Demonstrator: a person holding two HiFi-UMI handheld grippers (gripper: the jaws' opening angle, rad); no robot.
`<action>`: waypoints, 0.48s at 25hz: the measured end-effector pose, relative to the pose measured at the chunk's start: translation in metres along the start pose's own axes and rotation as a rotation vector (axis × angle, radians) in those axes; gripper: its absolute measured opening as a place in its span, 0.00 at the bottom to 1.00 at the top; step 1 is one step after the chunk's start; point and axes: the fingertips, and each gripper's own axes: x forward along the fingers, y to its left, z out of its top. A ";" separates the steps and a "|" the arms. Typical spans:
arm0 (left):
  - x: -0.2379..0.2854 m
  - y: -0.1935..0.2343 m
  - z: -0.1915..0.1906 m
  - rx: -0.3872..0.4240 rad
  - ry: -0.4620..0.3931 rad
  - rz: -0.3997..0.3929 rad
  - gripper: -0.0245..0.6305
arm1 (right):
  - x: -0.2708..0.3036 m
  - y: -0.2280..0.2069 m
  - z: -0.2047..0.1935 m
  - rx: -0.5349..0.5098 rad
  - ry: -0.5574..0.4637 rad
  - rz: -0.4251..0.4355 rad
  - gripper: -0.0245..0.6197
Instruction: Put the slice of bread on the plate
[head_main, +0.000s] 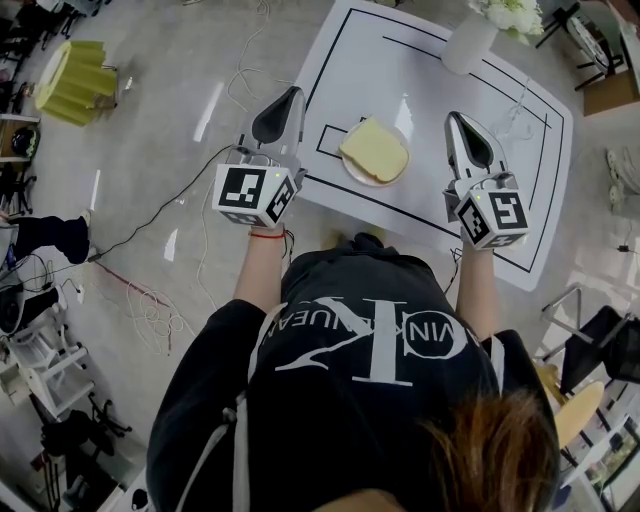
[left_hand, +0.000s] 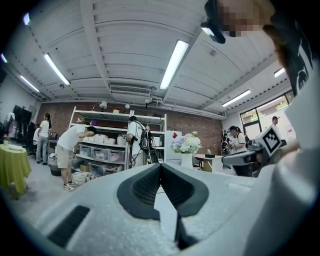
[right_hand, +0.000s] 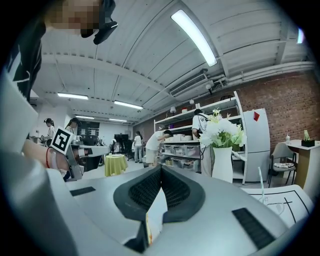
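The slice of bread (head_main: 375, 150) lay on the plate (head_main: 362, 180), which sat on the white desk (head_main: 440, 190) between the two grippers. The left gripper (head_main: 293, 93) was held by the desk's left edge, apart from the plate, its jaws pressed together with nothing between them. The right gripper (head_main: 456, 118) hung just right of the plate, its jaws likewise closed and empty. A white vase (head_main: 468, 42) stood farther back on the desk.
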 end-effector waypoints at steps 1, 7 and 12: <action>0.000 0.000 0.001 0.002 -0.004 0.001 0.05 | 0.000 0.000 0.001 -0.001 -0.004 -0.001 0.04; 0.001 0.001 0.007 0.008 -0.021 0.005 0.05 | 0.000 0.001 0.008 -0.016 -0.021 0.001 0.04; 0.002 -0.001 0.008 0.009 -0.028 0.000 0.05 | -0.003 0.000 0.010 -0.018 -0.029 -0.005 0.04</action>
